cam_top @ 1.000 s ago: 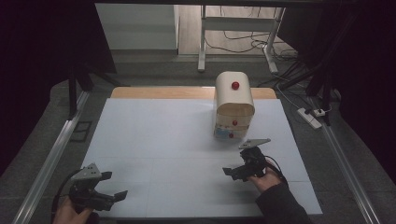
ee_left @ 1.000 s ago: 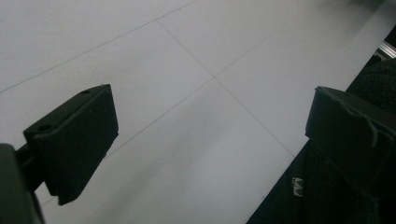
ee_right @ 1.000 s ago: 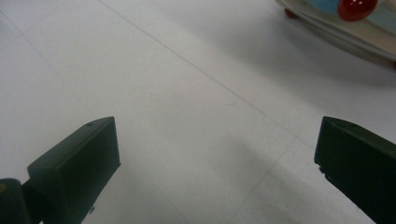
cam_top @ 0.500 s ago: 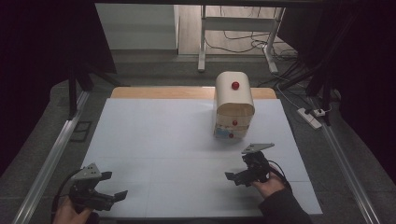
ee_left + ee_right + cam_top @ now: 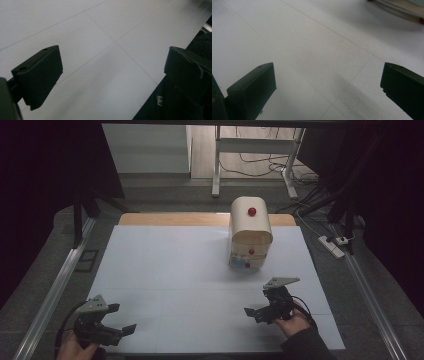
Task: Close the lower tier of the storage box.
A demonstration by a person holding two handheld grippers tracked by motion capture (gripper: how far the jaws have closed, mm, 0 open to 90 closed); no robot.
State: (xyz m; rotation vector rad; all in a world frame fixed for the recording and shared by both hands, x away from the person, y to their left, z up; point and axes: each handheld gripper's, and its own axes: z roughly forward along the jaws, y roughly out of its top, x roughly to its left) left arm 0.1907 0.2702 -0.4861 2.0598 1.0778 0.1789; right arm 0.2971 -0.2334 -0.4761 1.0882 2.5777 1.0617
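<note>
Near the front edge of the white tabletop point(image 5: 200, 270), the left hand-held gripper point(image 5: 120, 320) and the right hand-held gripper point(image 5: 255, 312) both have jaws wide apart, holding nothing. The cream box with red knobs point(image 5: 251, 232) stands well apart from the left one, nearer the right one.

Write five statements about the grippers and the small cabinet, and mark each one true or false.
1. The right gripper holds the cabinet. False: it is apart from it, holding nothing.
2. The left gripper is open. True.
3. The cabinet has a red knob on top. True.
4. The cabinet lies on its side. False: it stands upright on the white table.
5. The cabinet stands nearer the right gripper. True.
</note>
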